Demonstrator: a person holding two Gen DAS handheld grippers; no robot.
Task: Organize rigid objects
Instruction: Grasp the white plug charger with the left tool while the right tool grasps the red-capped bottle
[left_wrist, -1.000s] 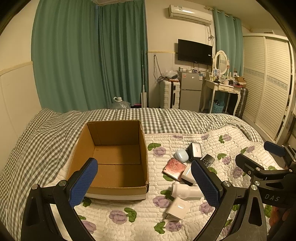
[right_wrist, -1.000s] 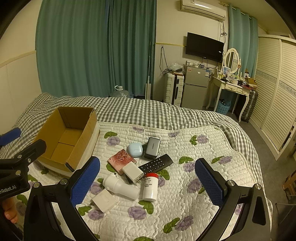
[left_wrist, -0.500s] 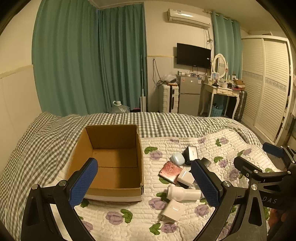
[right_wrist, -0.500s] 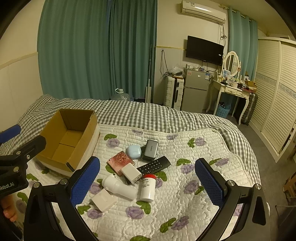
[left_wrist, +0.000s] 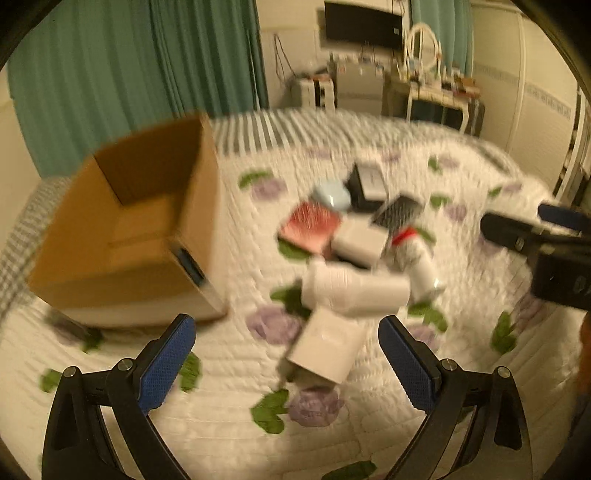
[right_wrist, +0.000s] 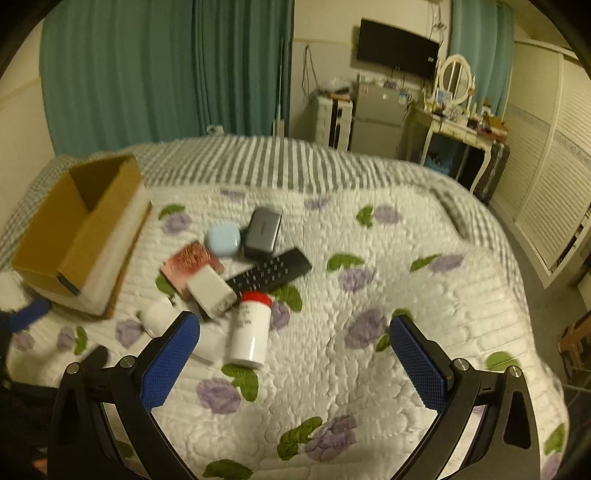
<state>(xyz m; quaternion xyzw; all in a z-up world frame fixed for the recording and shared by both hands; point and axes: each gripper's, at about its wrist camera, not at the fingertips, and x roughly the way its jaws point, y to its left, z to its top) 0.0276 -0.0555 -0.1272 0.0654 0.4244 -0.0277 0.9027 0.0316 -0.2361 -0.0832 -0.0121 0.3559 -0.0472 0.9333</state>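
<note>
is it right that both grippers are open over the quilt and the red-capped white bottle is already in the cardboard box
Not quite. Both the left gripper and right gripper are open, but the red-capped white bottle lies on the quilt, outside the cardboard box. The right wrist view shows it.

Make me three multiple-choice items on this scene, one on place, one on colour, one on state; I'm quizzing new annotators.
1. Where does the cardboard box sit relative to the pile of objects?
A. left of it
B. right of it
C. on top of it

2. What colour is the cap of the white bottle?
A. blue
B. red
C. green

3. What is the right gripper doing?
A. clamping the remote control
B. shut on nothing
C. open, holding nothing

Key: 1 A, the box lies at the pile's left; 2 B, the cap shows red; 3 C, the jaws stand wide apart above the quilt.
</note>
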